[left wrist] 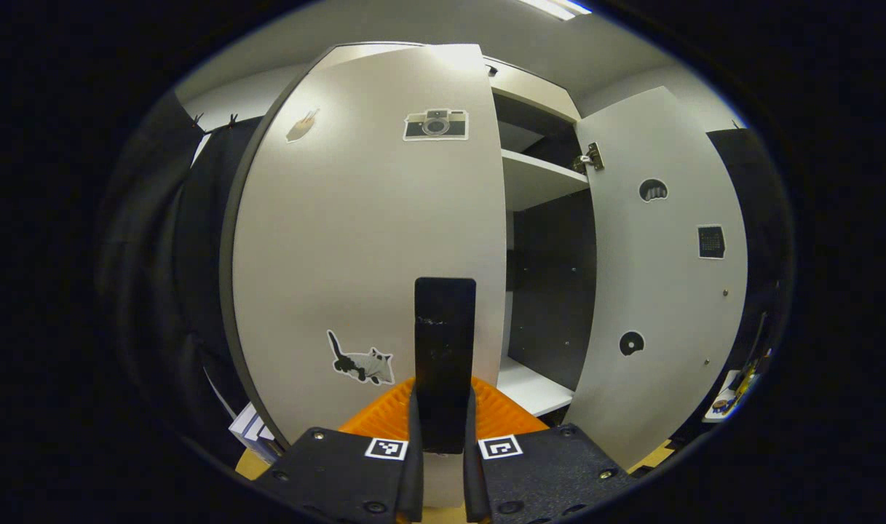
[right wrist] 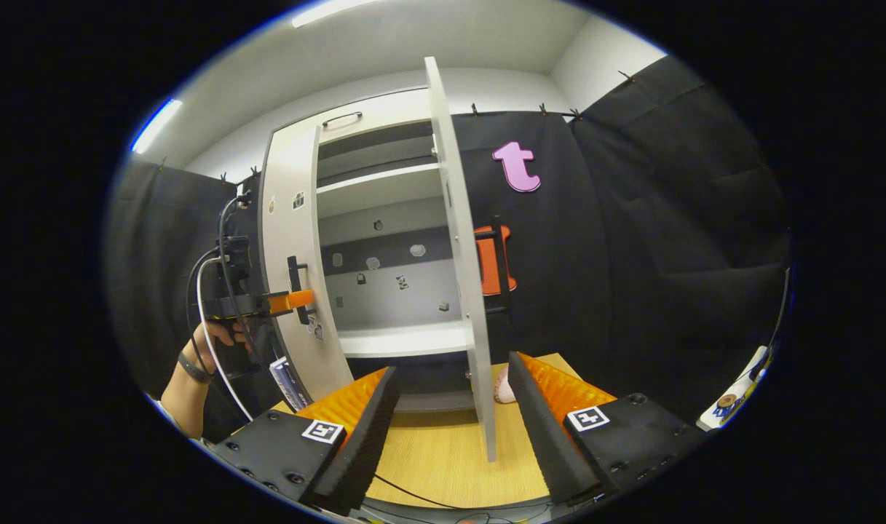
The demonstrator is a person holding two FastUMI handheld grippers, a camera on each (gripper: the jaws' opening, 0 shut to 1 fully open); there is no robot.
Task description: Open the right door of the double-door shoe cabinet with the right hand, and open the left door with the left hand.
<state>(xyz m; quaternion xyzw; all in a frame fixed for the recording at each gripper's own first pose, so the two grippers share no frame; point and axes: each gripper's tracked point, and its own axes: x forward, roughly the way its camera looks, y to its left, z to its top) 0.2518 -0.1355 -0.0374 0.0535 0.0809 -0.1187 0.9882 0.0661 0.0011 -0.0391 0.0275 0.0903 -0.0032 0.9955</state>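
While my left gripper [left wrist: 443, 466] is clenching the black bar handle [left wrist: 445, 342] of the pale grey left cabinet door [left wrist: 355, 240], that door is standing ajar. My right gripper [right wrist: 446, 422] is hanging released, straddling the swung-out grey right door [right wrist: 466, 276] edge over the wooden tabletop [right wrist: 443, 458]. A person's hand [right wrist: 220, 342] is gripping the left tool, forearm raised.
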